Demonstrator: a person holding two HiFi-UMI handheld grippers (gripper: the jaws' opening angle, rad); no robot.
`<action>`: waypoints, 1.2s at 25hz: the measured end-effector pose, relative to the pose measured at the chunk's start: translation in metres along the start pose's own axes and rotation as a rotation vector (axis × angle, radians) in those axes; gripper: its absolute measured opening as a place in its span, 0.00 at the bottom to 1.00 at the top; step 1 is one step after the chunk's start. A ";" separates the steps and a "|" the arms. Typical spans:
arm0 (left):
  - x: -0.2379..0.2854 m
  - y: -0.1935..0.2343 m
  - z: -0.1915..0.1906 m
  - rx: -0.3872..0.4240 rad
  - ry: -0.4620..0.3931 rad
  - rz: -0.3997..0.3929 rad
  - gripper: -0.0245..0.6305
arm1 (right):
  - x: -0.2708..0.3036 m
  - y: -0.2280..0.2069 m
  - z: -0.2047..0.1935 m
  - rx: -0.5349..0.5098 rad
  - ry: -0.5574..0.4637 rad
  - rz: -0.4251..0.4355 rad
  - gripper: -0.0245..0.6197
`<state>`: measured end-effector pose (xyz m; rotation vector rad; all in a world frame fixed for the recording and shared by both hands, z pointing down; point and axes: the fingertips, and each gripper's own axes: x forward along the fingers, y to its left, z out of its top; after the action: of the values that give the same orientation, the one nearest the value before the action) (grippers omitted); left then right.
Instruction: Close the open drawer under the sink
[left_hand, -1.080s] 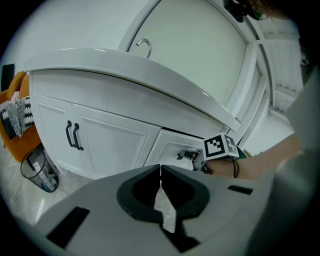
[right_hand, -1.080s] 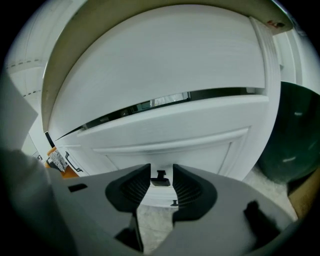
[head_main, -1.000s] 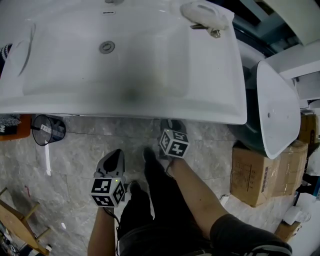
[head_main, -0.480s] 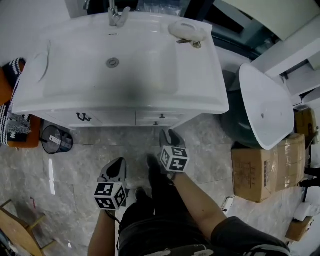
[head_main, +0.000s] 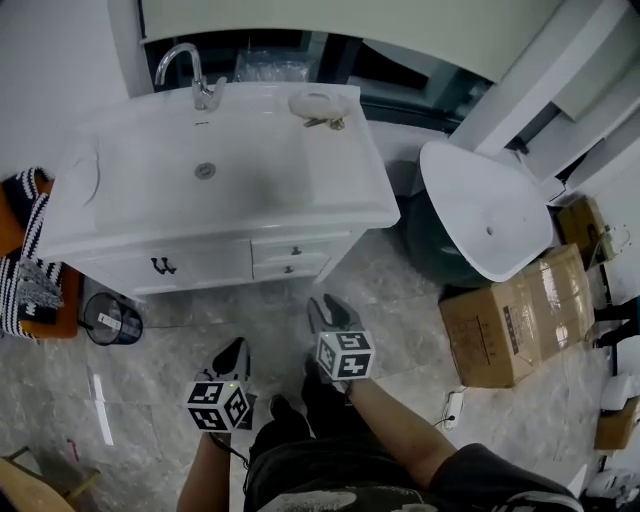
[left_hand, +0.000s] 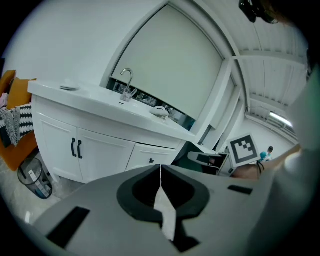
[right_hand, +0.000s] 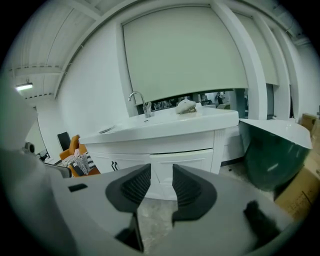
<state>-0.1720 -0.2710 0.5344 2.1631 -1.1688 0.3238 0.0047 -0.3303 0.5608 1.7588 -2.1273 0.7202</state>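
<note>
Facing the white vanity cabinet (head_main: 105, 272) from the grey stone floor (head_main: 400, 300), both tongs held low and clear of it, touching nothing. Left tongs (head_main: 236, 349): jaws pressed together tip to tip in the left gripper view, nothing between them. Right tongs (head_main: 325, 304): jaws apart with a narrow gap, only floor and cabinet seen through it, nothing held. Sink (head_main: 200, 175) set in the counter (head_main: 340, 165); faucet (head_main: 195, 75) at the back, soap dish (head_main: 318, 103) at the back right. Under the counter, right of the cabinet doors (head_main: 165, 265), upper drawer (head_main: 292, 249) and lower drawer (head_main: 290, 268), one above the other, both fronts sitting flush with the cabinet face. Black waste bin (head_main: 112, 322) on the floor at the cabinet's left end; loose white-and-green basin (head_main: 480, 215) and cardboard box (head_main: 505, 320) to the right
</note>
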 end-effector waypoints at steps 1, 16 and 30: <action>-0.002 -0.006 0.002 0.005 -0.002 -0.009 0.06 | -0.010 0.000 0.002 -0.005 -0.002 0.002 0.26; -0.031 -0.095 0.004 0.060 -0.056 -0.004 0.06 | -0.117 -0.032 0.013 0.004 -0.059 0.046 0.17; -0.105 -0.238 -0.065 0.147 -0.131 0.018 0.06 | -0.268 -0.064 -0.022 0.019 -0.139 0.186 0.09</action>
<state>-0.0323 -0.0668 0.4306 2.3315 -1.2728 0.2876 0.1225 -0.1048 0.4525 1.6812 -2.4088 0.6828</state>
